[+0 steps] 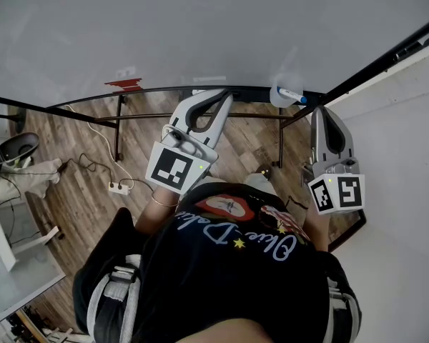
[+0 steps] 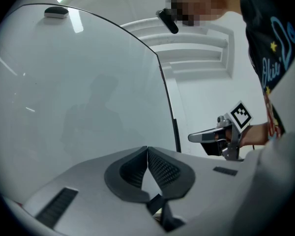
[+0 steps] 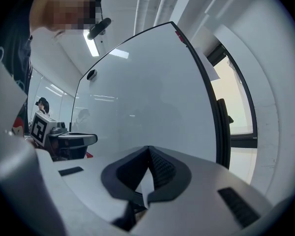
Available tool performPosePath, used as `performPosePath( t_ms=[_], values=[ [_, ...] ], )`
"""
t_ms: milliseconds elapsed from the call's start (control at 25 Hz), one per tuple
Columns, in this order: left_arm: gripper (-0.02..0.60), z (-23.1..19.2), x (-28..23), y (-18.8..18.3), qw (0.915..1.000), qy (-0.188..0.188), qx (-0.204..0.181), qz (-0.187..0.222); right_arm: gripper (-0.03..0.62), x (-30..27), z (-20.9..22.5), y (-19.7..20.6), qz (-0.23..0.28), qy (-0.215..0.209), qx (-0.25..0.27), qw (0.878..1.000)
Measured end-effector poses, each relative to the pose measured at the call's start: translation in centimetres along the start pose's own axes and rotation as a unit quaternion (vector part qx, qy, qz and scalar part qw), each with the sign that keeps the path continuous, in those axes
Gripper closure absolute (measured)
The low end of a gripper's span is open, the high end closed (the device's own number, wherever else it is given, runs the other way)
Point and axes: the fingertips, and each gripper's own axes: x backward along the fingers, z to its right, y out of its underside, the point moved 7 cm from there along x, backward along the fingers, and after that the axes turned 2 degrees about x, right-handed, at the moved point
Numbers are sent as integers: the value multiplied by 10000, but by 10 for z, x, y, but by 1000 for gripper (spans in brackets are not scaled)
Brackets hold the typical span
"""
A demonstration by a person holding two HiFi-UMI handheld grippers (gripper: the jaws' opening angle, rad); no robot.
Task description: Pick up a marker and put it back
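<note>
A white marker with a blue cap [image 1: 292, 95] lies at the lower edge of the whiteboard [image 1: 214, 27], right of centre. My left gripper [image 1: 222, 98] points at the board's bottom rail, left of the marker and apart from it. Its jaws are shut and empty [image 2: 147, 150]. My right gripper [image 1: 322, 114] sits just below and right of the marker, not touching it. Its jaws are also shut with nothing between them [image 3: 148, 150]. The marker does not show in either gripper view; both face the whiteboard [image 2: 78, 92] [image 3: 147, 97].
A red item [image 1: 124, 84] sits at the board's lower left. The black stand frame [image 1: 118, 131] runs below the board over a wood floor with a power strip [image 1: 118, 187] and cables. A white wall [image 1: 400, 156] closes the right side. A dark magnet [image 2: 56, 12] sticks to the board.
</note>
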Motion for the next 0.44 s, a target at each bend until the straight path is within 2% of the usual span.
performPosePath(
  t_ms=[440],
  values=[
    [578, 2, 0, -1, 10000, 8, 3, -3, 594, 3, 1, -1, -14, 26, 24, 10000]
  ],
)
